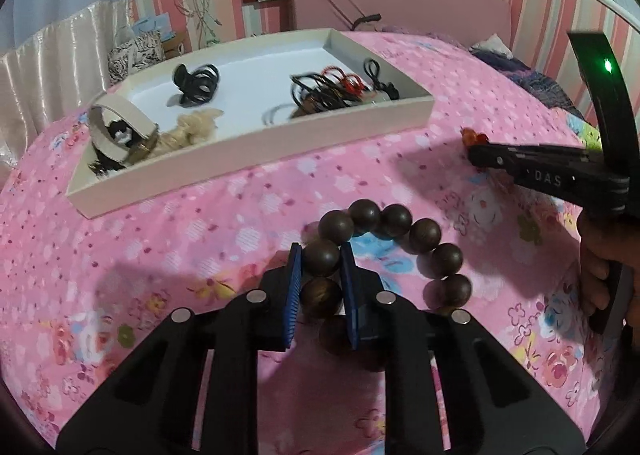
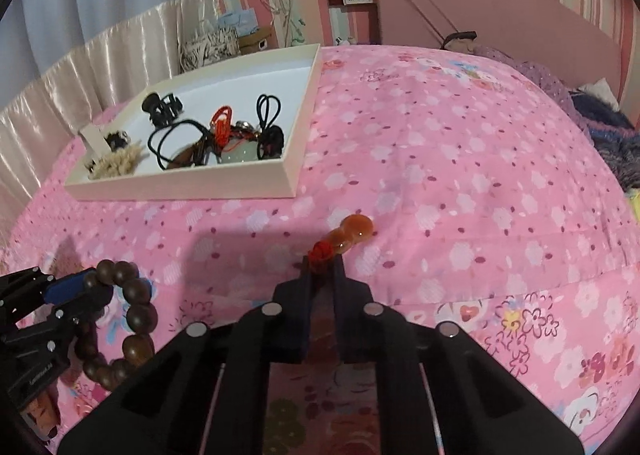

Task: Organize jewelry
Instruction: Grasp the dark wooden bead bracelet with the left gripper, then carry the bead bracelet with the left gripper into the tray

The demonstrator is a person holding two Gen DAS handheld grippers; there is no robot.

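Observation:
A bracelet of big dark brown wooden beads (image 1: 396, 220) lies on the pink floral bedspread. My left gripper (image 1: 320, 257) is shut on it, its blue pads pressing one bead from both sides. In the right wrist view the same bracelet (image 2: 138, 291) and left gripper (image 2: 86, 283) sit at the lower left. My right gripper (image 2: 324, 261) is shut on the red knotted cord of an orange gourd-shaped pendant (image 2: 354, 229), whose glossy body rests on the bedspread just past the fingertips. The left wrist view shows the right gripper (image 1: 472, 151) at the right edge, with the pendant (image 1: 472, 135) at its tip.
A shallow white tray (image 1: 248, 171) (image 2: 180, 189) lies further back on the bed and holds a black hair claw (image 1: 196, 83), black cords, red cord and a beige fluffy piece. A pink headboard, a wall with cables and folded dark blankets at the far right lie beyond.

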